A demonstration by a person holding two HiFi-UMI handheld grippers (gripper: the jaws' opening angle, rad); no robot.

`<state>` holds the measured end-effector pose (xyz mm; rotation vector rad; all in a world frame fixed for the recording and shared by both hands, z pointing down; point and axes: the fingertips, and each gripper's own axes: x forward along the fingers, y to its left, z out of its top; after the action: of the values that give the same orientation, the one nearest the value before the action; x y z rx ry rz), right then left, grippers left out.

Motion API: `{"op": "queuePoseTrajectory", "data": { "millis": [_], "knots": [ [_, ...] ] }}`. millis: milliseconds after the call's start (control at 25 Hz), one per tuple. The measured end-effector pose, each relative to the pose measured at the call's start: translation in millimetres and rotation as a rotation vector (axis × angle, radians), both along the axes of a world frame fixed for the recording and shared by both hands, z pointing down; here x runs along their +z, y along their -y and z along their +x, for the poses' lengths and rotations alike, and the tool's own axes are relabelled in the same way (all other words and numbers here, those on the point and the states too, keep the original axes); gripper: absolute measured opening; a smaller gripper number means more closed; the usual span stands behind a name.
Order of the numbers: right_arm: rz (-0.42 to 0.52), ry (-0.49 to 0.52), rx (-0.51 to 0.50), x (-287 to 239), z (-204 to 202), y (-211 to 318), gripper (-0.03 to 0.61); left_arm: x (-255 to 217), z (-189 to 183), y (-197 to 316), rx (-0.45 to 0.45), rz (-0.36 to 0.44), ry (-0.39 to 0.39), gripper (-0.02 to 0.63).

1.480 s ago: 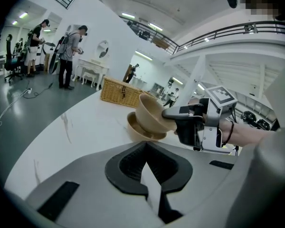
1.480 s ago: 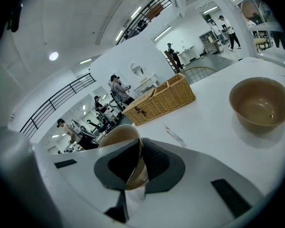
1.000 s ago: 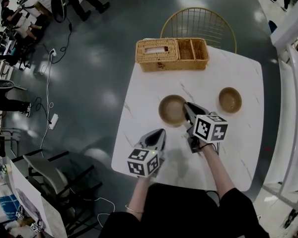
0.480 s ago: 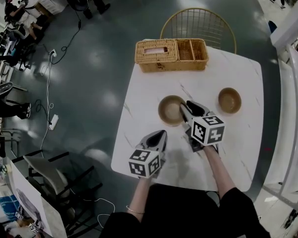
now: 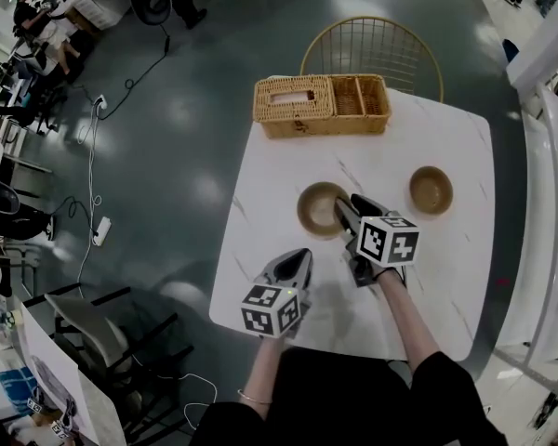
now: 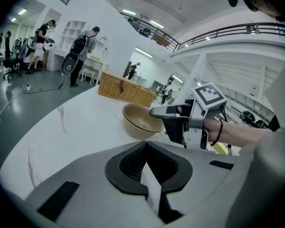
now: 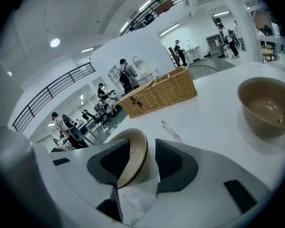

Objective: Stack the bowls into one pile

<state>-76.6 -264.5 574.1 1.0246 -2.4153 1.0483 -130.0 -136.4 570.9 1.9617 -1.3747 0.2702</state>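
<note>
My R tongs [image 5: 350, 205] just opened wide, rim of near bowl [image 5: 316, 208] loose between; other bowl [image 5: 431, 190] sits to their right; L tongs [image 5: 294, 259] shut, empty.

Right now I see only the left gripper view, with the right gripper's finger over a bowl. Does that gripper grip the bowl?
Observer: No. The right gripper view shows the near bowl with its rim between the jaws of the right gripper. The jaws have just been opening, and the pads stand apart.
Operator: Is another bowl anywhere?
Observer: Yes. The head view shows a second bowl, alone on the table, to the right of that gripper.
</note>
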Motion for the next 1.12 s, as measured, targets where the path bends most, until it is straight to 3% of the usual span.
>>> {"op": "queuePoseTrajectory", "data": {
  "millis": [200, 360, 840, 1120],
  "knots": [
    [-0.088, 0.041, 0.030, 10, 1, -1, 0.133, 3, -1, 1, -0.005, -0.006, -0.001, 0.014],
    [-0.125, 0.054, 0.048, 15, 2, -2, 0.089, 4, -1, 1, -0.005, -0.009, -0.001, 0.014],
    [-0.138, 0.059, 0.069, 15, 7, -1, 0.048, 6, 0, 1, 0.001, -0.014, 0.000, 0.014],
    [-0.152, 0.141, 0.102, 0, 13, 5, 0.048, 3, 2, 5, 0.008, -0.007, 0.002, 0.014]
  ]
}}
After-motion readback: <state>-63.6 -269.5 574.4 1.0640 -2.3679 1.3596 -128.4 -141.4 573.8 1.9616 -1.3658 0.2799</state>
